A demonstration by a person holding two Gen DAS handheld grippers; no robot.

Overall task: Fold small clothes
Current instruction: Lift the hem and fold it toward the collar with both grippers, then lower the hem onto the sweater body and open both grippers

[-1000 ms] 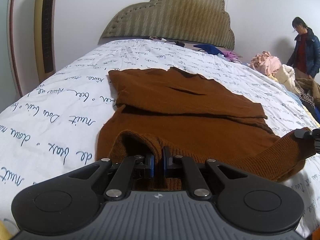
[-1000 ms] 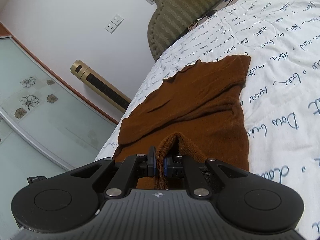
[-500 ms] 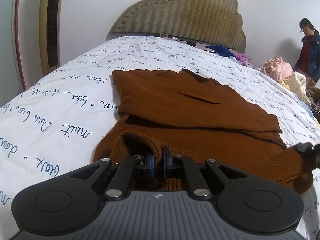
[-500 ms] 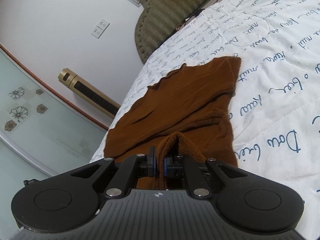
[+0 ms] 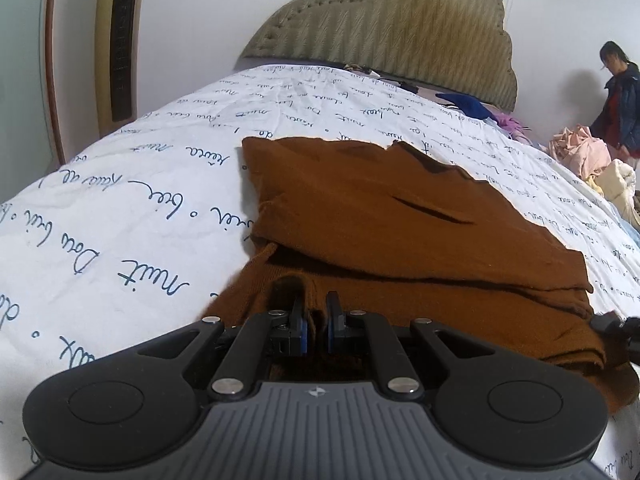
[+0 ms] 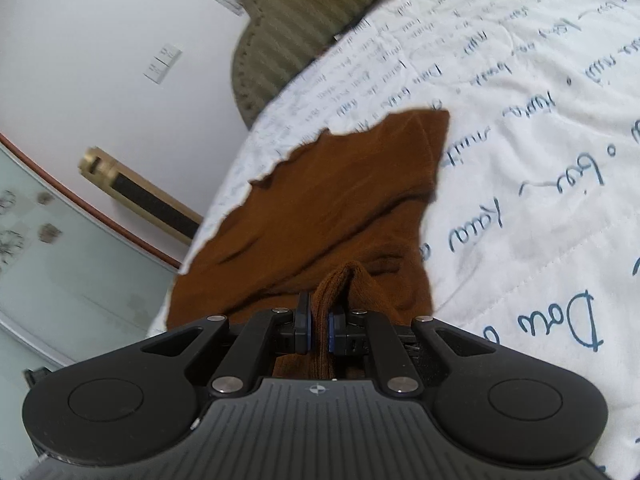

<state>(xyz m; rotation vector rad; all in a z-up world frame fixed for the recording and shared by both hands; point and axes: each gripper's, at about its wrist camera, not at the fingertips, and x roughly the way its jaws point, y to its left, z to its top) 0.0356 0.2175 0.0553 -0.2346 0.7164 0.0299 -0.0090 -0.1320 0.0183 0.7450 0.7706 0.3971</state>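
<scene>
A brown knit sweater (image 5: pixel 380 216) lies partly folded on a white bed with blue script print (image 5: pixel 132 216). My left gripper (image 5: pixel 316 316) is shut on the sweater's near ribbed hem at its left side. My right gripper (image 6: pixel 319 320) is shut on the same hem at the other end; a ridge of ribbed cloth stands up between its pads. The sweater also shows in the right wrist view (image 6: pixel 332 208), stretching away from the gripper. The tip of the right gripper shows at the right edge of the left wrist view (image 5: pixel 618 330).
A padded headboard (image 5: pixel 400 28) stands at the far end of the bed. A pile of clothes (image 5: pixel 588 160) lies at the bed's right side, with a person (image 5: pixel 618 96) standing behind it. A gold tower unit (image 5: pixel 118 44) stands by the left wall.
Both grippers have carried the hem forward over the sweater toward the headboard. The lower part is now doubled over and the visible garment is shorter. Both stay shut.
</scene>
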